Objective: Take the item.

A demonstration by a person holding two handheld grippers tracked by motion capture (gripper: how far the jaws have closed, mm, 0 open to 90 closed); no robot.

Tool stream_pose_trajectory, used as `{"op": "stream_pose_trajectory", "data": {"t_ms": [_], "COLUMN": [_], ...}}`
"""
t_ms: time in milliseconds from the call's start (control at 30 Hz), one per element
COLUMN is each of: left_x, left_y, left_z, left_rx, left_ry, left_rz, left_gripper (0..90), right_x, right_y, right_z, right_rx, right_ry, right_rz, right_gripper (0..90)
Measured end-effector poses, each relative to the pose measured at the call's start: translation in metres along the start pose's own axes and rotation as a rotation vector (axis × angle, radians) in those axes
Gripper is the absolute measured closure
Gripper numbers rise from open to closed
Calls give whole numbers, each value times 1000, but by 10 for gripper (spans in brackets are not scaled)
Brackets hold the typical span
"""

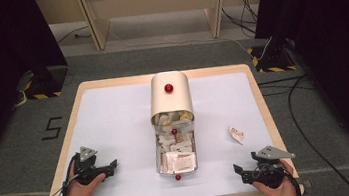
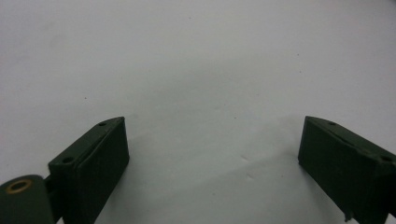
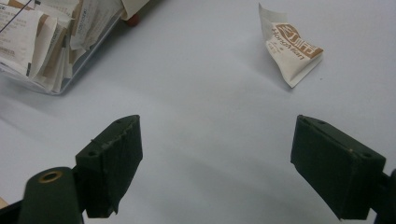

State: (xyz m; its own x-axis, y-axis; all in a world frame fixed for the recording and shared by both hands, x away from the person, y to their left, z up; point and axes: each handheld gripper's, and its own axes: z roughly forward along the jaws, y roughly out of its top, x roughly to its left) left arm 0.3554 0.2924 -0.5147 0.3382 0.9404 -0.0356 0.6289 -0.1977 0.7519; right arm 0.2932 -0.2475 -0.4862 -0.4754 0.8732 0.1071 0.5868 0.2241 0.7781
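Jaws stand wide apart on both tools, gripping nothing: blunt, matte black blocks with small screw holes, poised low over a smooth white table cover (image 1: 115,125) edged in pale wood. From the high view, the left gripper (image 1: 111,166) sits near the table's front left corner, the right gripper (image 1: 239,171) near the front right, each held in a hand and topped by a grey three-cornered plate. Nearest the right gripper lies a single paper sachet (image 3: 292,49), flat and slightly crumpled, white with a tan printed band, alone on the cover to the right of the container and well apart from the jaws. At the table's centre stands a long clear-walled box (image 1: 158,153), packed with more white and tan sachets standing on edge; its cream, rounded roll-top lid (image 1: 170,98) is pushed to the far end and carries a glossy red knob (image 1: 168,88). The left gripper view (image 2: 212,154) looks down on bare white surface between the open jaws.
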Motion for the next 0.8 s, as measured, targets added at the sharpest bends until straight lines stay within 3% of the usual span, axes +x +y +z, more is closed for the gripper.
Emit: {"op": "stream_pose_trajectory", "data": {"t_ms": [800], "left_x": [0], "left_y": [0], "left_z": [0], "left_rx": [0], "left_ry": [0], "left_rz": [1], "left_gripper": [79], "right_x": [1], "right_y": [-12], "right_z": [0], "right_rx": [66], "right_ry": [4], "right_rz": [-21], "right_gripper": [167]}}
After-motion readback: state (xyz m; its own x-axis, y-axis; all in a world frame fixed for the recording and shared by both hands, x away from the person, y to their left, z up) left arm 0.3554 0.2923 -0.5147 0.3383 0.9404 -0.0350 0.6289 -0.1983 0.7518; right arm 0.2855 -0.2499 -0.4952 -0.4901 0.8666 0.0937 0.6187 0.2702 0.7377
